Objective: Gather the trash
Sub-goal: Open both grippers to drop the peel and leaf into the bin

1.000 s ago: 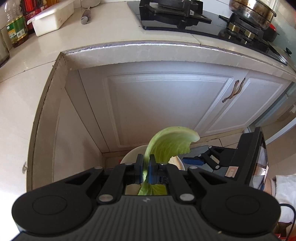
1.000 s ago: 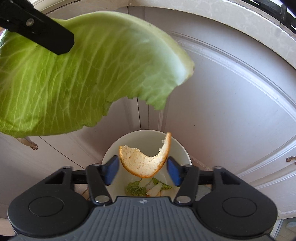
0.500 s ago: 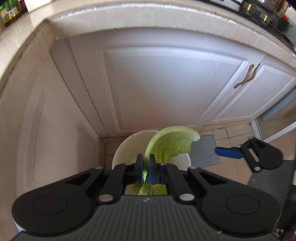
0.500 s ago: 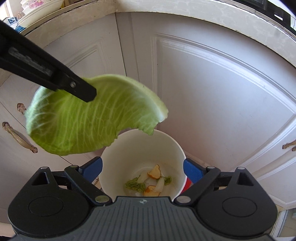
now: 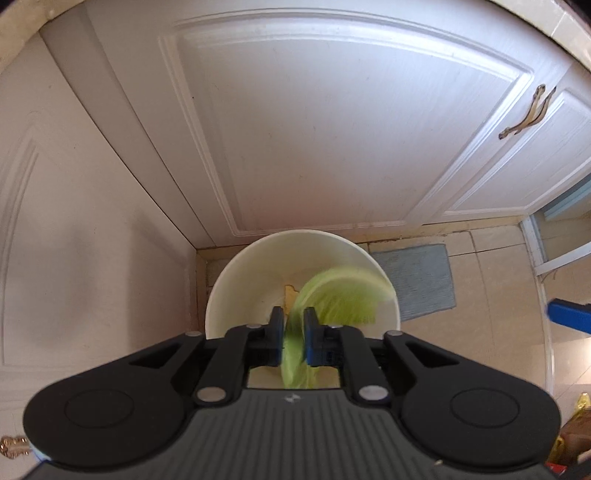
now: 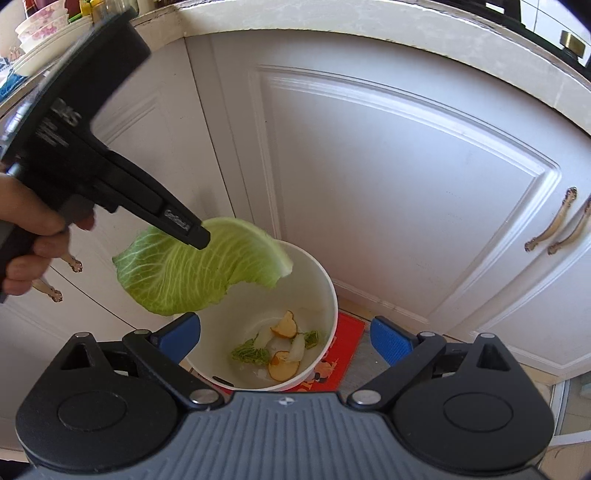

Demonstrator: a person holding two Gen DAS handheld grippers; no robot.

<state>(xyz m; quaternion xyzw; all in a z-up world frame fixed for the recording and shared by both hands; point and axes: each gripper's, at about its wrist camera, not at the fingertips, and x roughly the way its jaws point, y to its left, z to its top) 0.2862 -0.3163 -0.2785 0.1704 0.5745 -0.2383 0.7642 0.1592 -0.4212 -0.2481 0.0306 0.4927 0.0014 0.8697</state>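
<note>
A white trash bin (image 5: 236, 284) (image 6: 317, 280) stands on the floor in the cabinet corner. My left gripper (image 5: 294, 326) is shut on a green cabbage leaf (image 5: 343, 295) and holds it over the bin's mouth; the leaf is blurred in the left wrist view. In the right wrist view the left gripper (image 6: 195, 236) pinches the leaf (image 6: 195, 273) above the bin's left rim. My right gripper (image 6: 286, 338) is open and empty above the bin. Orange peel pieces (image 6: 283, 363) and vegetable scraps (image 6: 249, 354) lie on the bin's bottom.
White cabinet doors (image 5: 332, 129) close in behind and left of the bin, with bronze handles (image 6: 554, 229). A grey mat (image 5: 417, 277) and a red mat (image 6: 343, 343) lie on the tiled floor beside the bin. The countertop edge (image 6: 332, 14) runs above.
My left gripper has lowered the cabbage leaf from counter height to the bin's mouth. My right gripper opened and dropped the orange peel into the bin, then stayed open.
</note>
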